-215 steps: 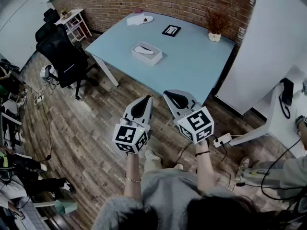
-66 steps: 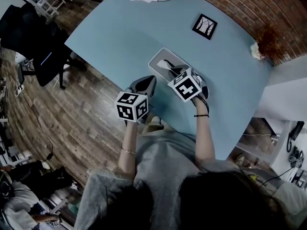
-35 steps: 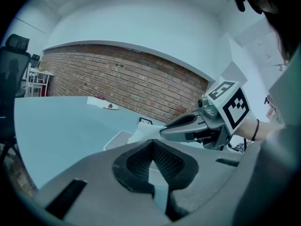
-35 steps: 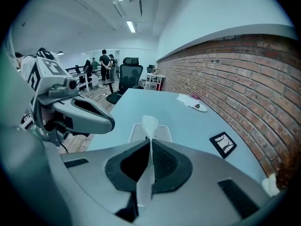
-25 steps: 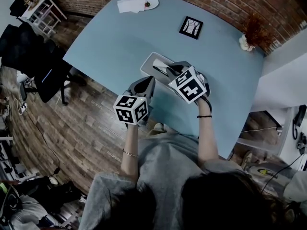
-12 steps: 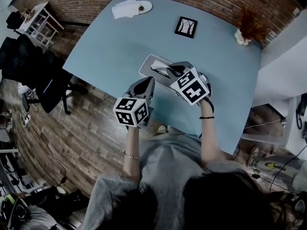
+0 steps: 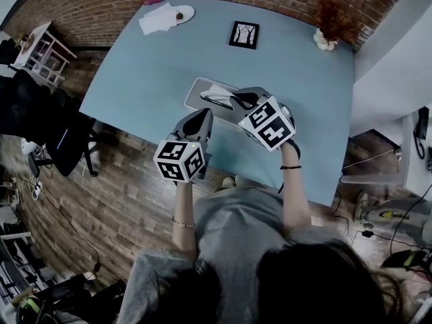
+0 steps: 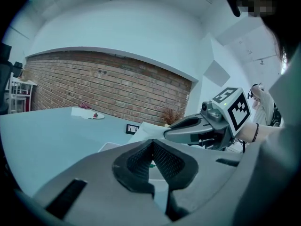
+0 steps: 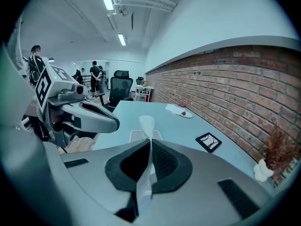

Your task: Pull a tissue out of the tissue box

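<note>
The tissue box (image 7: 196, 91) is a shallow pale tray on the light blue table (image 7: 148, 66), near its front edge. My right gripper (image 7: 237, 102) hovers over the box, shut on a white tissue (image 9: 146, 126). The tissue runs up between the pads as a thin strip, with the box (image 9: 135, 136) behind and below it. The left gripper view shows the tissue (image 8: 142, 129) fanning out from the right gripper's tip (image 8: 175, 134). My left gripper (image 7: 204, 115) sits just left of the box at the table's near edge. Its jaws (image 8: 152, 144) are together with nothing between them.
A framed picture (image 7: 244, 34), a potted dry plant (image 7: 326, 38) and a plate with papers (image 7: 165, 15) stand at the table's far side. An office chair (image 7: 40, 123) is on the wooden floor to the left. Several people stand far off in the right gripper view.
My right gripper has lifted slightly over the box with the tissue in its jaws. The left gripper has stayed beside the box.
</note>
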A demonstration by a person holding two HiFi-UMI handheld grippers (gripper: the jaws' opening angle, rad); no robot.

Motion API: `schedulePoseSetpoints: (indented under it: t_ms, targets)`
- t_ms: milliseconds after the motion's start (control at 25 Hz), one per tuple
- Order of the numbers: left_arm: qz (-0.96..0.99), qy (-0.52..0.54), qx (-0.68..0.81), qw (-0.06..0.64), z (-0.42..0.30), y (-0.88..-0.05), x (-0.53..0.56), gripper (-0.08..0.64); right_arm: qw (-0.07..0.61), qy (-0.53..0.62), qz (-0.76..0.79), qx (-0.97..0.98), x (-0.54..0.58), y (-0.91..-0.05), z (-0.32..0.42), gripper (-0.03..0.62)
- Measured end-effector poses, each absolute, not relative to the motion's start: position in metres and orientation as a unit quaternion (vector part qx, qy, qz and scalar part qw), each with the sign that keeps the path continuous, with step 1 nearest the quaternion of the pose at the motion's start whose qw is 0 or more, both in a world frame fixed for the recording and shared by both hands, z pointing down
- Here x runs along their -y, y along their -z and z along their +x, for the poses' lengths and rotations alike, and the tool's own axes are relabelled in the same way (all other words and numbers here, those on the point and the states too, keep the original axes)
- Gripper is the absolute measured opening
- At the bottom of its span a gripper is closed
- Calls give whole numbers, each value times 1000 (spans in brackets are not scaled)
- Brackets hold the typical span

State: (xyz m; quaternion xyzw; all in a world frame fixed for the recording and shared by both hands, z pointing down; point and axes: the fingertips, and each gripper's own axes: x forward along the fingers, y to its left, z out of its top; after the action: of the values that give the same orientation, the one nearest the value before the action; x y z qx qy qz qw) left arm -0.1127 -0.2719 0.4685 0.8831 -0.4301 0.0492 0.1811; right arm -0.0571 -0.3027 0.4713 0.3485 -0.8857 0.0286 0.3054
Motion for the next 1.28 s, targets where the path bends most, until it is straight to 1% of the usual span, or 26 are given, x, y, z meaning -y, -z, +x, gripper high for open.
schedulePoseSetpoints:
  t_ms: [680,1080,1280]
  targets:
    - [895,-45,419,146,-110,-451,269,3,259,-24,379,888,298,-450,-43,3]
    - [901,-30,410,139,-107,-443,272,3,234,-20,390,891,296,-436,-35,3]
    - [906,-19,403,129,-107,-435,267,3,200,-38,384,900,287,-427,-35,3]
